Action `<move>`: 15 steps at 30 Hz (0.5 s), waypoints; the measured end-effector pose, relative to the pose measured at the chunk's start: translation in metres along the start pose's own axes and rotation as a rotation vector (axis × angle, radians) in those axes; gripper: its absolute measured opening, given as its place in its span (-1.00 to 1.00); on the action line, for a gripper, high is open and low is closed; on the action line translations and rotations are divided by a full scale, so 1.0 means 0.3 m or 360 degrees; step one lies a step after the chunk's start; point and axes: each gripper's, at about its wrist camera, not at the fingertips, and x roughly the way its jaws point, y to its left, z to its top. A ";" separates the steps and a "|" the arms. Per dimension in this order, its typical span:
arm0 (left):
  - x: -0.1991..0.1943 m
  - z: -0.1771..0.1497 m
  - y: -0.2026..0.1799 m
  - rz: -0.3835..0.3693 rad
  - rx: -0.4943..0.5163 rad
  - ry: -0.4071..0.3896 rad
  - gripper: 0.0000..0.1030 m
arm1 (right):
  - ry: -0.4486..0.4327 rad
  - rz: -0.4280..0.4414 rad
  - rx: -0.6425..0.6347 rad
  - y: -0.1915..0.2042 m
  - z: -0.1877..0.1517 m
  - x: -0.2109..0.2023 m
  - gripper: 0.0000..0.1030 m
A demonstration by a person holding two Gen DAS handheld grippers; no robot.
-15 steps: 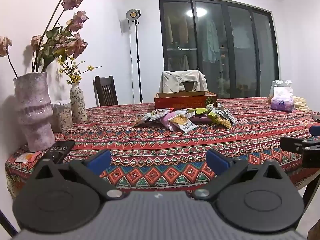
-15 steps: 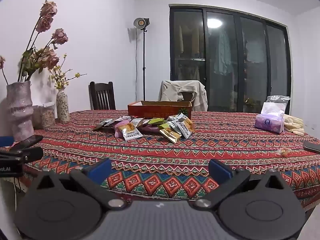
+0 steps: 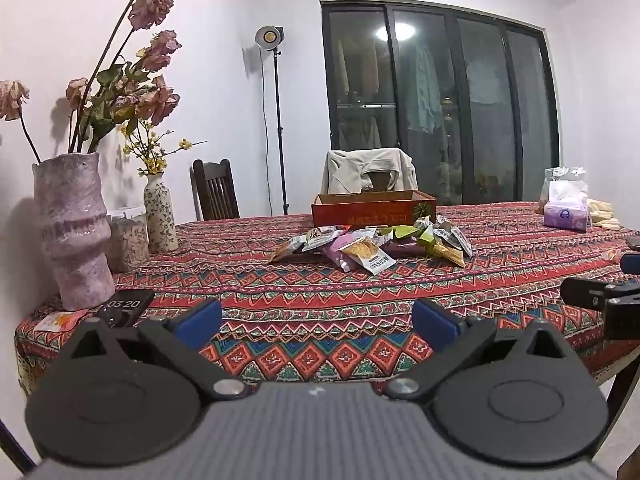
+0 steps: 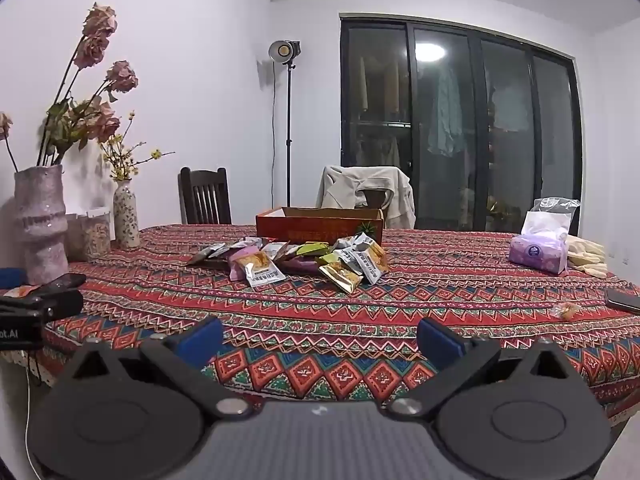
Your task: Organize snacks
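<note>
White-walled room; dark glazed doors at upper right. Bench [image 3: 320, 280] under patterned cloth filled mid-frame. Red box [image 3: 374, 209] at centre. Snack packets [image 3: 372, 246] heaped just before it: likely light, crinkly, slippery; best pinched at sealed edges. Left gripper [image 3: 316, 320], right gripper [image 4: 320, 338]: jaws fully spread, empty.

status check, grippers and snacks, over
Left gripper and right gripper open, empty. Snack packets piled before the orange box, untouched. Nothing in the way.
</note>
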 end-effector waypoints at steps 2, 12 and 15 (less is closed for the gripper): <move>-0.003 -0.002 -0.002 -0.0002 0.0008 -0.0004 1.00 | -0.0003 -0.0003 -0.0001 -0.003 0.000 -0.001 1.00; -0.004 -0.007 -0.008 -0.0018 0.0017 -0.0016 1.00 | 0.0000 -0.0006 0.0003 -0.004 -0.003 0.001 1.00; -0.005 -0.007 -0.011 -0.0019 0.0028 -0.0028 1.00 | -0.0011 -0.0009 0.0004 -0.002 -0.001 -0.003 1.00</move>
